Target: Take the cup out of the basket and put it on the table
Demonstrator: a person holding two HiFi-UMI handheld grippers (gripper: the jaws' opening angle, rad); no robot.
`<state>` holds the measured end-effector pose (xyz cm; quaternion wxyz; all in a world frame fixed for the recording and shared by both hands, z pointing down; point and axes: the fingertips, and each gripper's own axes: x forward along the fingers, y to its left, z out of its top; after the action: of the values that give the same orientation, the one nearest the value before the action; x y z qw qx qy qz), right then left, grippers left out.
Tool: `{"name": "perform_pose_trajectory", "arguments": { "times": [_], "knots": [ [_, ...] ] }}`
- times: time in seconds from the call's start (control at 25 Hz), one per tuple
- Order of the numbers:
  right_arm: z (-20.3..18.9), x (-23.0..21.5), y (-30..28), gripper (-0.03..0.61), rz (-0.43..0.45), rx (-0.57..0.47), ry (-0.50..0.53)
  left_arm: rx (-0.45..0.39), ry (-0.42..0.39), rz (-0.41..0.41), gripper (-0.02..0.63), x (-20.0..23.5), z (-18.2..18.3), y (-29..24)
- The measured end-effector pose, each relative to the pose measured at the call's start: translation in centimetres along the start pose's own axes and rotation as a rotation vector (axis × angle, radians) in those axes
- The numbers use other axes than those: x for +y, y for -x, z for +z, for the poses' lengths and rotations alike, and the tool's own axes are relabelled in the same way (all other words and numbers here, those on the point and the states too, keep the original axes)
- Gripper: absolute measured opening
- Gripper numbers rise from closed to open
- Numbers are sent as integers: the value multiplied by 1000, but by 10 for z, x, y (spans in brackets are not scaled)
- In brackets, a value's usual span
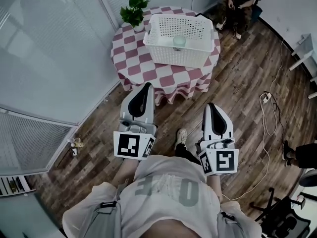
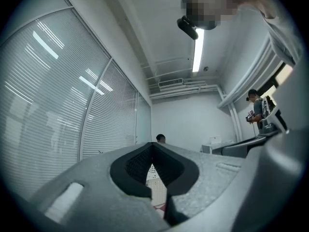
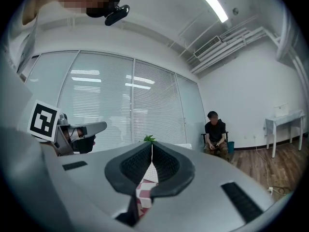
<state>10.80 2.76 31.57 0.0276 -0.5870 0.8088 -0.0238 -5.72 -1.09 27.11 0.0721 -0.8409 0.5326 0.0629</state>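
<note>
A white lattice basket (image 1: 181, 38) stands on the round table (image 1: 133, 66) with the red-and-white checked cloth, well ahead of me. Inside it sits a pale, clear cup (image 1: 179, 40), upright. My left gripper (image 1: 147, 85) and right gripper (image 1: 212, 105) are held side by side over the wooden floor, short of the table, both pointing toward it. Each is shut, fingertips meeting, with nothing between them. In the left gripper view the left gripper (image 2: 152, 144) shows a sliver of basket (image 2: 154, 175) below its tips. In the right gripper view the right gripper (image 3: 152, 143) shows checked cloth (image 3: 143, 195) there.
A potted plant (image 1: 133, 11) stands on the table's far left edge. A person (image 1: 240, 1) sits on a chair beyond the table. A glass wall with blinds (image 1: 44, 58) runs along the left. Cables (image 1: 270, 110) lie on the floor at the right, near a white desk (image 1: 304, 48).
</note>
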Motion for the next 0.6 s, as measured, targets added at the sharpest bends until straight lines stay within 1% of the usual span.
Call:
{"name": "perform_pose_trajectory", "arguments": {
  "times": [0.08,0.24,0.36,0.48,0.52,0.6],
  "knots": [
    [1,-18,-9,11,-15,2,-19,-5,-15,-10,5,-4,3,-19],
    [-4,-48,-31,11,-40,21,-18,1,-26,-26,5,-11,0,-60],
    [-11,-64,-47,11,-24,33,-28,26,-35,-41,5,-17,-8,-84],
    [-17,-83,-69,11,-7,34,-51,38,-119,-29,5,-19,-11,-114],
    [-19,-90,-77,11,-5,32,-62,40,-136,-22,5,-19,-12,-123],
    [-25,-101,-89,11,-3,35,-84,45,-111,-11,5,-17,-15,-134]
  ]
}}
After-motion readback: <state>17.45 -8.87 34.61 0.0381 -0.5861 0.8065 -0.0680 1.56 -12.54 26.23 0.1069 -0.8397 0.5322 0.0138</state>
